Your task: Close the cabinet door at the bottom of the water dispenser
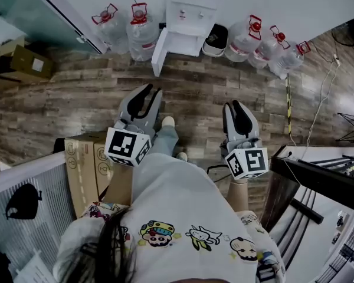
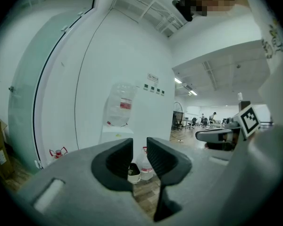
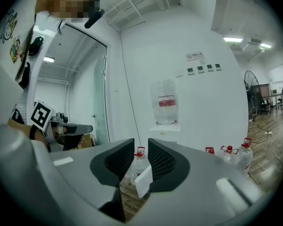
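Lower centre: white top (image 1: 171,193) printed with a row of cartoon figures, dark hair (image 1: 109,249) beneath it. Mid-frame: light blue trousers (image 1: 167,140) and a white shoe (image 1: 168,121). Left tongs (image 1: 152,91) and right tongs (image 1: 235,105) have grey shells and black ribbed pads. Left cube (image 1: 127,147) and right cube (image 1: 248,163) are white with black square markers.

Left tool (image 2: 139,144), its jaws slightly apart with nothing gripped between them. The white water dispenser (image 2: 117,136), topped by an inverted bottle (image 2: 120,105), stood against the wall straight ahead. Through the jaw gap, at the dispenser's right foot, a white bin (image 2: 134,173) and a water bottle (image 2: 145,166) were visible. Left of the dispenser stood a red-capped bottle (image 2: 56,152) beside a glass door (image 2: 26,102). Well to the dispenser's right appeared the right tool's marker cube (image 2: 249,120).
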Available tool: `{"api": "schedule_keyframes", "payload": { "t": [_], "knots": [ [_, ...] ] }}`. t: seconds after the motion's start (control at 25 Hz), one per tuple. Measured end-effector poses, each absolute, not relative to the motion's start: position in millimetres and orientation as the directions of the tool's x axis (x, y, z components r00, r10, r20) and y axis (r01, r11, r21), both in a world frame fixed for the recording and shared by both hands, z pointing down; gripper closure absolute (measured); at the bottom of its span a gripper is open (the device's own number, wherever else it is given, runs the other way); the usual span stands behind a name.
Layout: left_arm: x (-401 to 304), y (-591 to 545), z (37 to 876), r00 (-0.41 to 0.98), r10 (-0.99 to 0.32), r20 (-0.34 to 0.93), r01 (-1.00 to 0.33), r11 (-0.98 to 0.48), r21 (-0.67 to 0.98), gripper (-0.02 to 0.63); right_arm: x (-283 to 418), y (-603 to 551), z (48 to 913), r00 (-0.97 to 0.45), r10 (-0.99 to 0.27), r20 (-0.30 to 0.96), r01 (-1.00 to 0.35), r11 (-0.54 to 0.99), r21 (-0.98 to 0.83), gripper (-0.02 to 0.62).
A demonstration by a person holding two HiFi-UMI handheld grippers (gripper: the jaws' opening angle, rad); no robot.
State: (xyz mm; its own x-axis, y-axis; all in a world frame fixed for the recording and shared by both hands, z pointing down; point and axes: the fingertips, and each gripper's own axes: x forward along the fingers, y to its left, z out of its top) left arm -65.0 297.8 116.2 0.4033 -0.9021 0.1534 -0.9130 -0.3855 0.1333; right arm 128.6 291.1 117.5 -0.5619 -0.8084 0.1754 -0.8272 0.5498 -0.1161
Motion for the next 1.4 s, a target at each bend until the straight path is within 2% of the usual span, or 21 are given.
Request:
{"api": "schedule_keyframes", "payload": {
  "t": [0.36,0.76,1.12,1.4],
  "knots": [
    [-104.1,228.6,112.9,0.402,-0.906,0.136,-0.913,-0.385,0.137,0.506,96.7,225.0,113.3,-0.556,-0.815,0.162,-0.831,0.543,-0.122,0.497],
    [-141.2,199.0,119.7,0.367,-0.917,0.153,-0.925,-0.344,0.160,0.471,58.0,190.5,115.2,-0.598,-0.774,0.209,-0.802,0.581,-0.141,0.469],
    [-178.5,171.9,139.1,0.241,-0.954,0.181,-0.962,-0.210,0.174,0.456,13.2,128.3,129.0,-0.706,-0.676,0.210,-0.707,0.691,-0.151,0.462],
    [-203.0,119.6,134.8,0.087,-0.982,0.169,-0.983,-0.058,0.173,0.456,-31.3,53.8,125.5,-0.817,-0.533,0.218,-0.568,0.809,-0.150,0.460]
  ]
}}
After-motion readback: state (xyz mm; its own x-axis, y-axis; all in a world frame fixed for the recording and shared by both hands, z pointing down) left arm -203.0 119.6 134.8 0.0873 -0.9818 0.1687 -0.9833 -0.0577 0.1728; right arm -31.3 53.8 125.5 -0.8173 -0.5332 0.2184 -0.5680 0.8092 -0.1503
